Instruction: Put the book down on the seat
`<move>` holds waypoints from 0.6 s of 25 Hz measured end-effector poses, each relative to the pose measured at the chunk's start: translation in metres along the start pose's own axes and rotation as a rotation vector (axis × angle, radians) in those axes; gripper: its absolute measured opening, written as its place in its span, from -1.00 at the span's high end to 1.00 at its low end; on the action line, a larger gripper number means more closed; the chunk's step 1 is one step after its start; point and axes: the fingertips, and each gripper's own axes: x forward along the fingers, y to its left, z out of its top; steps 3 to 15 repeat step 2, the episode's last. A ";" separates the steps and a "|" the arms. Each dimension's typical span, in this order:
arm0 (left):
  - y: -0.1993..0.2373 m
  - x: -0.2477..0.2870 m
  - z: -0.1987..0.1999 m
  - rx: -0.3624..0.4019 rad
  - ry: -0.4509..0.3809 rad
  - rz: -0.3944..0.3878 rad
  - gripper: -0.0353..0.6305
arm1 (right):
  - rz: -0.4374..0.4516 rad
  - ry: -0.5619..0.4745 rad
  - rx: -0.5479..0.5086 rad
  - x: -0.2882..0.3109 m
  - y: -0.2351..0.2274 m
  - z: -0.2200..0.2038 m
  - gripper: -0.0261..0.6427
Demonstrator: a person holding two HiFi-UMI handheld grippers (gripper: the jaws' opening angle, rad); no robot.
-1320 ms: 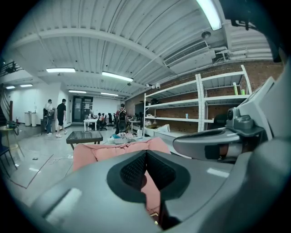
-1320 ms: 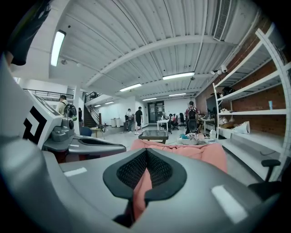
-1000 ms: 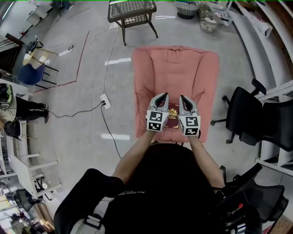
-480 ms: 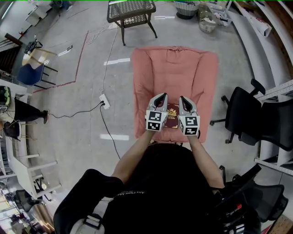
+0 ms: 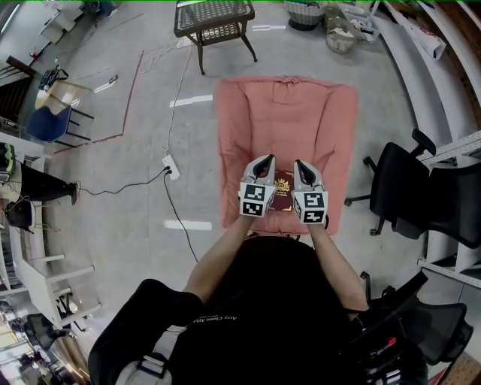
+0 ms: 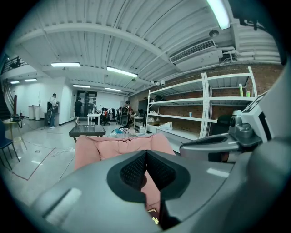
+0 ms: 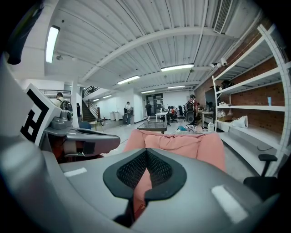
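While nothing is seen to have shifted over the last second, the left gripper (image 5: 264, 162) and right gripper (image 5: 301, 165) are held nearest, each with jaws pressed together and nothing pinched. Between them the book (image 5: 283, 192) is seen on the near edge of the seat (image 5: 285, 120), so it is judged already laid down. Farther off, a small table (image 5: 214, 16) is seen.

Left gripper (image 6: 146, 154): jaws closed together
Seat (image 6: 113, 150): pink cushion beyond the jaws
Right gripper (image 6: 213, 144): alongside, at right
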 end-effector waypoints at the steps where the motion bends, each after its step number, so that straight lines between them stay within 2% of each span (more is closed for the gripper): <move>1: 0.000 0.002 -0.001 -0.002 0.000 -0.001 0.89 | 0.000 0.002 0.000 0.001 -0.001 -0.001 0.89; 15: 0.000 0.003 -0.002 -0.005 0.000 -0.002 0.89 | 0.001 0.004 0.001 0.002 -0.003 -0.002 0.89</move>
